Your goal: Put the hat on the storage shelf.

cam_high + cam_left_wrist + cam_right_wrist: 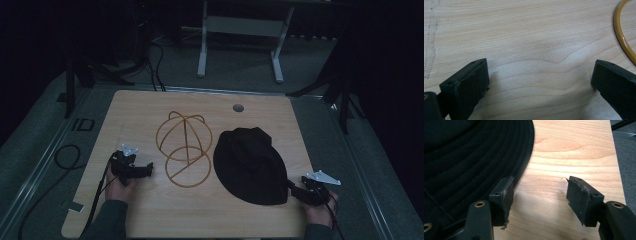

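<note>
A black cap [251, 165] lies flat on the right half of the wooden table [140, 210]; its stitched brim [474, 162] shows close in the right gripper view. A yellow wire cap-shaped frame [183, 145] stands left of the cap, and a piece of its ring [622, 35] curves past the left gripper view's right edge. My left gripper [148, 170] rests open on the table just left of the frame's ring, nothing between its jaws [539, 82]. My right gripper [291, 189] is open at the cap's right brim edge, its left jaw touching the brim [539, 192].
A round cable hole [238, 107] sits near the table's far edge. A black cable [65, 160] loops on the floor to the left. A white desk frame [240, 30] stands beyond the table. The table's right edge [617, 170] runs close to my right gripper.
</note>
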